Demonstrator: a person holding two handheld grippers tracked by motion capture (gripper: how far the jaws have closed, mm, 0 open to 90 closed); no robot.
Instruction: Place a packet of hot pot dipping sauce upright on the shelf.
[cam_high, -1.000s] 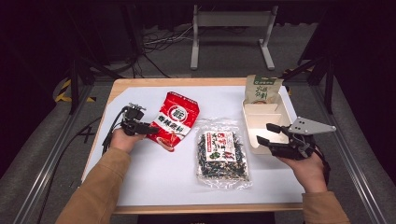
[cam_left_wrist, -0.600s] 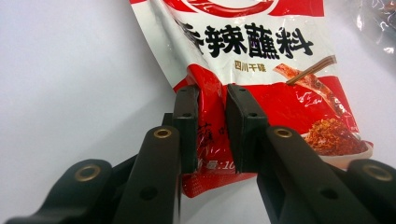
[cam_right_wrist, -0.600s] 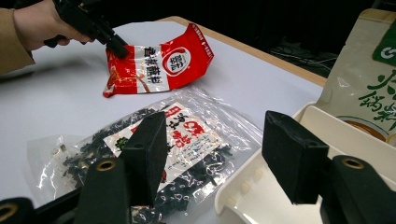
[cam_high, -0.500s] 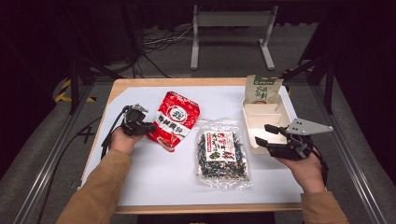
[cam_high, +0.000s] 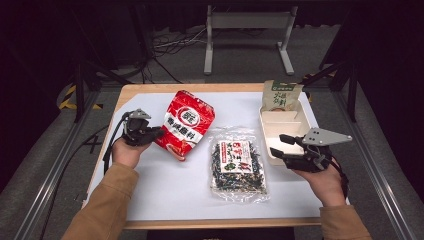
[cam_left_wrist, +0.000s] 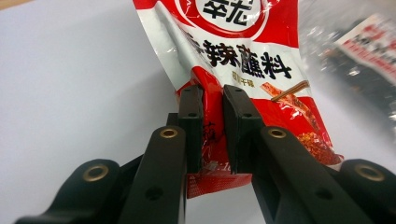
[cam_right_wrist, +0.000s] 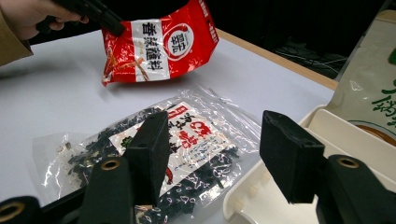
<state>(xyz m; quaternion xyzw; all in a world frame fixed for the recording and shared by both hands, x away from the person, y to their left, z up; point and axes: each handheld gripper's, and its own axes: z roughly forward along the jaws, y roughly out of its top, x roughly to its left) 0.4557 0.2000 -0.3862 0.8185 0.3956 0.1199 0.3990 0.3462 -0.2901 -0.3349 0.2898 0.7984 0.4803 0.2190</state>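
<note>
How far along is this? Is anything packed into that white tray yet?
Early on. Already in: the green packet leans in the white tray's far end. In hand: the left gripper has just been closing its jaws and now pinches the red sauce packet's edge, lifting it. Left: the clear bag of dark dried bits lies untouched on the table; the right gripper waits open.

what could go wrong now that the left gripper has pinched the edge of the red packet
1. The left gripper has just closed on the red seasoning packet, gripping only its crinkled edge, so the slick film might slip out as it lifts.
2. The packet hangs tilted toward the clear bag of dried seaweed and could drag across it.
3. The right gripper hovers open at the white divided tray, where the green pouch leans; a nudge could topple it.
</note>
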